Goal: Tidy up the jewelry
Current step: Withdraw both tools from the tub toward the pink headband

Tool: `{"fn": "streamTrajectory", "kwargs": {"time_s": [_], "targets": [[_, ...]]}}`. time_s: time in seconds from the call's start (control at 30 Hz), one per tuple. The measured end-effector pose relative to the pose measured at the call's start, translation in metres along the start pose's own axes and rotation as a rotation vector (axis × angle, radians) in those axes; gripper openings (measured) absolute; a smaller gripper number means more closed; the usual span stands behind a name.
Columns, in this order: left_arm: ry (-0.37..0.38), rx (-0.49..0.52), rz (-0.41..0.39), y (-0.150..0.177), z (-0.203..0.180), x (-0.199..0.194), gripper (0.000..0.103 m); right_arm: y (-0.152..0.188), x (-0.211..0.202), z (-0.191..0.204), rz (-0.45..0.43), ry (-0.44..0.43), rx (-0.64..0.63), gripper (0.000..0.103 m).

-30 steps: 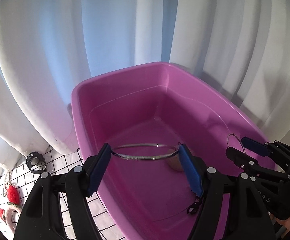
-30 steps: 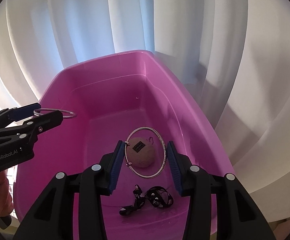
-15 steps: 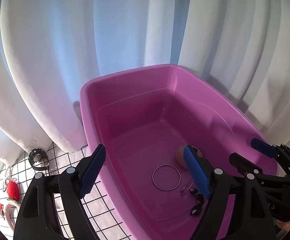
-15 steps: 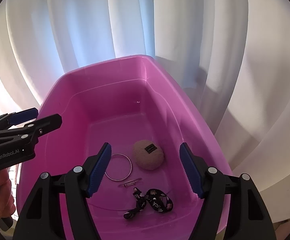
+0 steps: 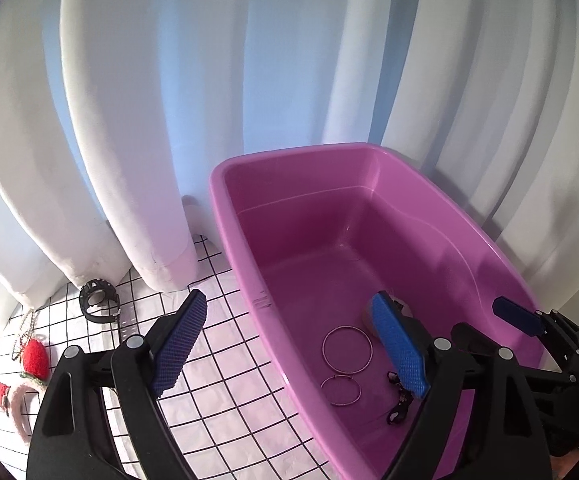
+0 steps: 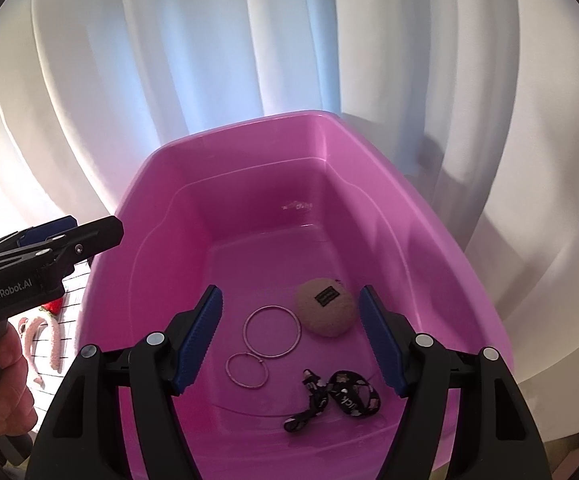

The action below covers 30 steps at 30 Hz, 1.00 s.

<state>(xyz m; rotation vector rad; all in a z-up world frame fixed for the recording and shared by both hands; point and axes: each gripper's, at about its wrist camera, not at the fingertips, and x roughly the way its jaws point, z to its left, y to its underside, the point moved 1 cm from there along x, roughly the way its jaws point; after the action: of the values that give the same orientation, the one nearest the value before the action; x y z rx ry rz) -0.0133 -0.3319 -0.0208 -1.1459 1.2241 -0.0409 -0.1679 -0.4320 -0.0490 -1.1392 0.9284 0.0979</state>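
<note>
Two metal bangles now lie flat on the floor of the pink tub [image 6: 137, 216], where a second ago each still hung between a pair of fingers: the larger bangle [image 6: 272, 331] rests at the tub's centre, and the smaller bangle [image 6: 247, 371] sits just beside it at 7 o'clock, their rims about touching. The left gripper [image 5: 289, 348] straddles the tub's near wall with nothing between its fingers, which are opening wider; the right gripper [image 6: 289, 340] hovers above the tub, fingers spread wide and empty. A beige pouch [image 6: 326, 307] lies at 2 o'clock from the large bangle, a black strap [image 6: 335, 398] at 5 o'clock. Both drops appear complete, freeing both hands for what remains on the checked counter [image 5: 225, 364] at 9 o'clock of the tub: a black watch [image 5: 100, 302], a bead chain [image 5: 23, 330] and red strawberry trinkets [image 5: 34, 355].
</note>
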Motion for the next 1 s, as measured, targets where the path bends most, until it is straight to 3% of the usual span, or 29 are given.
{"fn": "streamTrajectory", "kwargs": {"time_s": [0.37, 0.7, 0.83, 1.0], "targets": [[-0.093, -0.124, -0.034, 0.026, 0.079, -0.048, 0.086, -0.001, -0.021, 0.061, -0.042, -0.073, -0.066, 0.067], [-0.273, -0.278, -0.084, 0.077, 0.185, -0.117, 0.092, -0.002, -0.038, 0.162, -0.096, -0.234, -0.213, 0.067], [-0.361, -0.359, -0.072, 0.107, 0.232, -0.131, 0.092, 0.005, -0.029, 0.201, -0.084, -0.3, -0.277, 0.067], [-0.435, -0.497, -0.016, 0.149, 0.282, -0.134, 0.092, 0.023, 0.005, 0.242, 0.011, -0.34, -0.359, 0.067]]}}
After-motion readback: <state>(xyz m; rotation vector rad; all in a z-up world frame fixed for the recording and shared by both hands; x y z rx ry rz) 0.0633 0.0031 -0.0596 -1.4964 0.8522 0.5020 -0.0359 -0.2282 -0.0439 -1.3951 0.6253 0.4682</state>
